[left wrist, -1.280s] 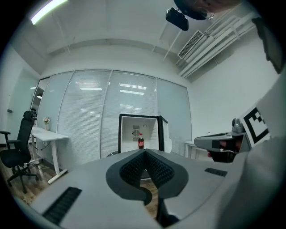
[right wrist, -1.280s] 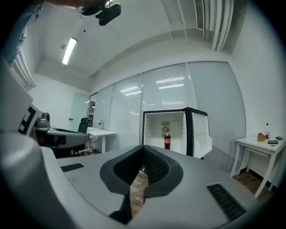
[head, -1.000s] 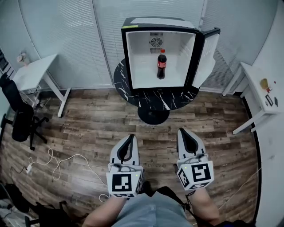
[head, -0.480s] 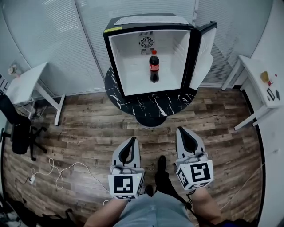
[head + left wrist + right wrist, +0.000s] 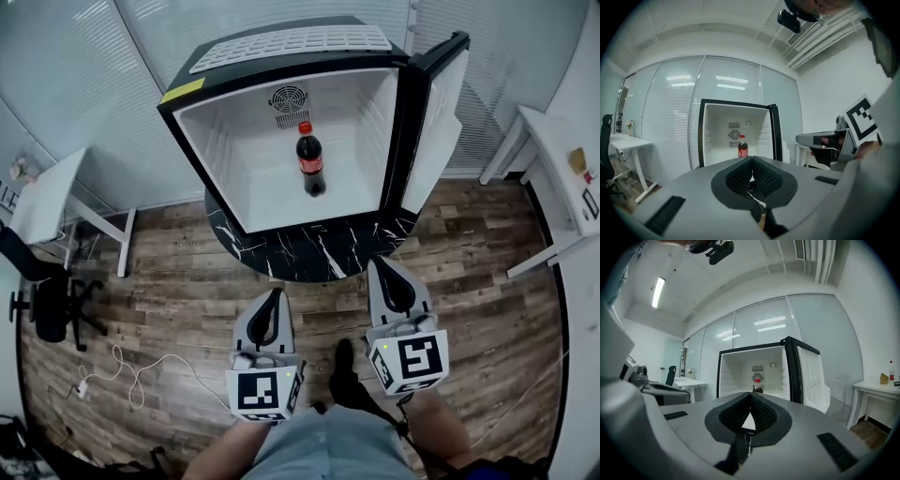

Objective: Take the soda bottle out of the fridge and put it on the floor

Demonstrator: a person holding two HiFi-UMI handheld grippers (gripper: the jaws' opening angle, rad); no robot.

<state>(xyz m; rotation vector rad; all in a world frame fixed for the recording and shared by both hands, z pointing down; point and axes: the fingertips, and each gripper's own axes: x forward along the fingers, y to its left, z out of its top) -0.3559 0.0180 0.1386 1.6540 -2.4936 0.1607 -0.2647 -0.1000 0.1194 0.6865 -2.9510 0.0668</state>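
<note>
A dark soda bottle [image 5: 309, 160] with a red cap and red label stands upright inside the open mini fridge [image 5: 231, 80], near its back wall. The left gripper view shows the bottle [image 5: 743, 146] straight ahead, above the jaw tips. In the right gripper view only its top [image 5: 757, 389] peeks over the jaws. My left gripper [image 5: 274, 294] and right gripper [image 5: 380, 265] are both shut and hold nothing. They hover over the wooden floor [image 5: 169, 281], well short of the fridge.
The fridge sits on a round black marble table [image 5: 309, 253], its door [image 5: 433, 122] swung open to the right. White desks stand at left [image 5: 47, 192] and right [image 5: 562, 187]. An office chair [image 5: 42, 291] and a white cable [image 5: 141, 375] lie at left.
The view has closed in on the fridge, which now looks larger and nearer. Both grippers stay shut, side by side in front of the person.
</note>
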